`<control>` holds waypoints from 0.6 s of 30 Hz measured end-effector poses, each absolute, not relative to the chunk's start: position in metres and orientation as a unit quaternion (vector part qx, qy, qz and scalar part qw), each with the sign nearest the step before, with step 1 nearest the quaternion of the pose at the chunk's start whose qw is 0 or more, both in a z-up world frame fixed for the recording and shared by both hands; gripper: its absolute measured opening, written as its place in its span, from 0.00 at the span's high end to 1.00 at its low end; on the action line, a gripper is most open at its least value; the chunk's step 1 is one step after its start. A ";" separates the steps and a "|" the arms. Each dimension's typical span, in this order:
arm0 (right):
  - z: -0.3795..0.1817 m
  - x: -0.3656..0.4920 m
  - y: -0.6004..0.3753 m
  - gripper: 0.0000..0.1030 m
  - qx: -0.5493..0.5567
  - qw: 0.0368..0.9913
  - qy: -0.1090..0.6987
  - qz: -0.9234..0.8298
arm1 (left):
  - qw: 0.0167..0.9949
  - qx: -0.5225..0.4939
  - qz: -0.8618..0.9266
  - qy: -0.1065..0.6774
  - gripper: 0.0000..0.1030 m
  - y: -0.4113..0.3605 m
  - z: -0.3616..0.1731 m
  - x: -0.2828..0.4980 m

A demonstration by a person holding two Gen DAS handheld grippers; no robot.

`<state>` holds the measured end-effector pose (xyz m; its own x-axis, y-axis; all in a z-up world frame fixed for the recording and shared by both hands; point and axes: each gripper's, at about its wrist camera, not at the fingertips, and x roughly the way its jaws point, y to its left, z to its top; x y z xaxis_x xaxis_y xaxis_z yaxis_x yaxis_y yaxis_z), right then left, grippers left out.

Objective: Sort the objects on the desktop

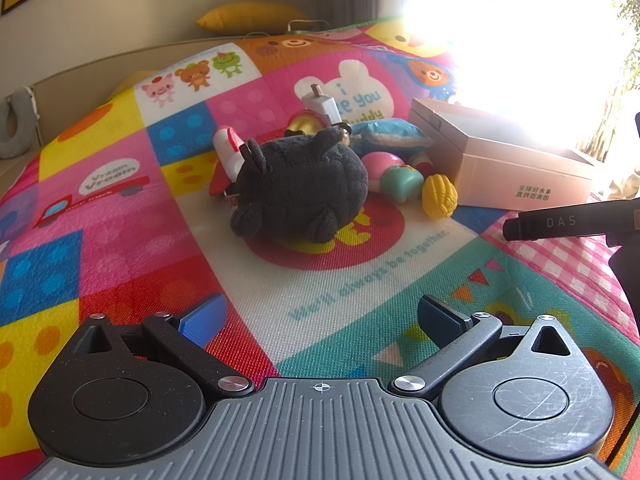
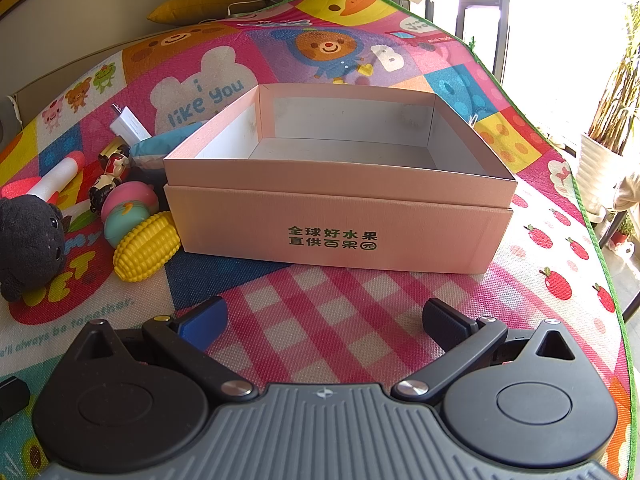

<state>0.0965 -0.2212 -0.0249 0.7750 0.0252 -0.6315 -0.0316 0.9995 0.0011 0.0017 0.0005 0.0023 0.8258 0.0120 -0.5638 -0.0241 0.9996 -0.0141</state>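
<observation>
Nearest, at lower centre of each view: left gripper [image 1: 320, 320] and right gripper [image 2: 324, 318], fingers spread wide, holding nothing, over the patterned mat [image 1: 120, 216]. Farther, mid-frame: black plush toy [image 1: 300, 192], then yellow toy corn [image 2: 146, 246] touching the pink box [image 2: 340, 236]. Box interior bare, frame centre.
</observation>
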 end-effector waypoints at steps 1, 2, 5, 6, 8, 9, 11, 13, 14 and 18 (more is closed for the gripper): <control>-0.025 0.097 -0.221 0.00 -0.005 0.942 0.335 0.015 | 0.955 -0.010 0.009 0.295 0.00 0.000 0.002 0.002; -0.025 0.097 -0.221 0.00 -0.005 0.942 0.335 0.015 | 0.955 -0.010 0.009 0.295 0.00 0.000 0.002 0.002; -0.025 0.097 -0.221 0.00 -0.005 0.942 0.335 0.015 | 0.955 -0.010 0.010 0.295 0.00 0.000 0.002 0.002; -0.025 0.097 -0.221 0.00 -0.005 0.942 0.335 0.015 | 0.955 -0.010 0.009 0.295 0.00 0.001 0.002 0.002; -0.025 0.097 -0.221 0.00 -0.005 0.942 0.335 0.015 | 0.955 -0.009 0.010 0.297 0.00 0.000 0.003 0.002; -0.025 0.097 -0.221 0.00 -0.005 0.942 0.335 0.015 | 0.955 -0.009 0.010 0.297 0.00 0.000 0.003 0.002; -0.025 0.097 -0.221 0.00 -0.005 0.942 0.335 0.015 | 0.955 -0.009 0.010 0.297 0.00 0.000 0.004 0.002; -0.025 0.097 -0.221 0.00 -0.005 0.942 0.335 0.015 | 0.955 -0.010 0.010 0.297 0.00 0.001 0.003 0.002; -0.025 0.097 -0.221 0.00 -0.005 0.942 0.335 0.015 | 0.955 -0.010 0.010 0.297 0.00 0.000 0.003 0.002; -0.025 0.097 -0.221 0.00 -0.005 0.942 0.335 0.015 | 0.955 -0.009 0.010 0.297 0.00 0.001 0.003 0.002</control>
